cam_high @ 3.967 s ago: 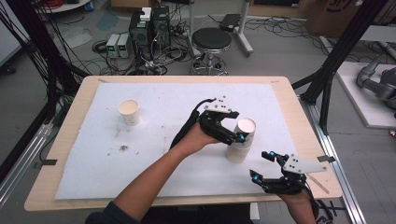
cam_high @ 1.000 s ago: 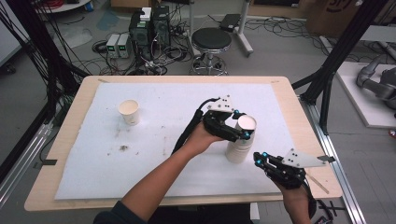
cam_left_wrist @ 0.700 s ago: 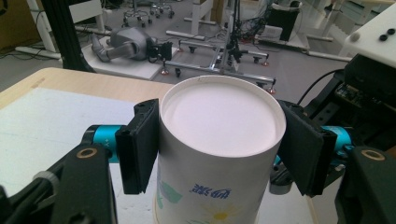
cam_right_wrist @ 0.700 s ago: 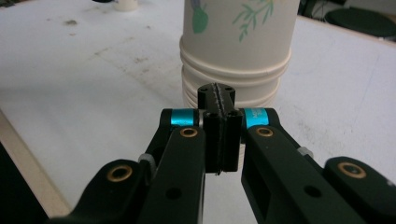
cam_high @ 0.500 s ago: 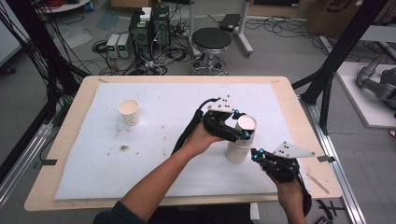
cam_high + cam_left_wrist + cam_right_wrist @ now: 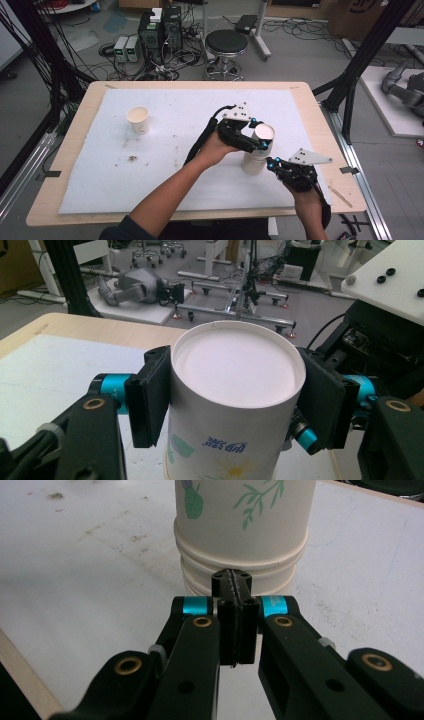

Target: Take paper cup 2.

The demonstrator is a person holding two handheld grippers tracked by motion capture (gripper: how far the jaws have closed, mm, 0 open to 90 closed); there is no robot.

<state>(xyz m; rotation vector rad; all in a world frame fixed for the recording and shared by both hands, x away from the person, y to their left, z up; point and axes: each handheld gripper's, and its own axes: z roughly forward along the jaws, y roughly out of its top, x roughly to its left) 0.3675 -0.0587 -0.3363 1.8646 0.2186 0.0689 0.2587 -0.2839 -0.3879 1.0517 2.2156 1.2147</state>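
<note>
A stack of upturned paper cups [image 6: 254, 162] stands on the white mat, right of centre. My left gripper [image 6: 261, 142] is shut on the top cup [image 6: 264, 133] of that stack. In the left gripper view both pads press the sides of the flower-printed top cup [image 6: 235, 390]. My right gripper [image 6: 272, 162] is shut with nothing in it, low beside the stack's right side. In the right gripper view its closed tips [image 6: 233, 577] sit just short of the rolled rims [image 6: 240, 565] at the stack's base. A single upright paper cup [image 6: 138, 120] stands far left.
The white mat [image 6: 165, 185] covers most of the wooden table [image 6: 75, 150], with dark crumbs [image 6: 131, 158] at left. A thin wooden stick [image 6: 341, 196] lies near the right front corner. A stool [image 6: 226, 44] and electronics stand beyond the far edge.
My right gripper has moved from near the front edge up and left to the base of the cup stack. The left gripper has stayed on the top cup.
</note>
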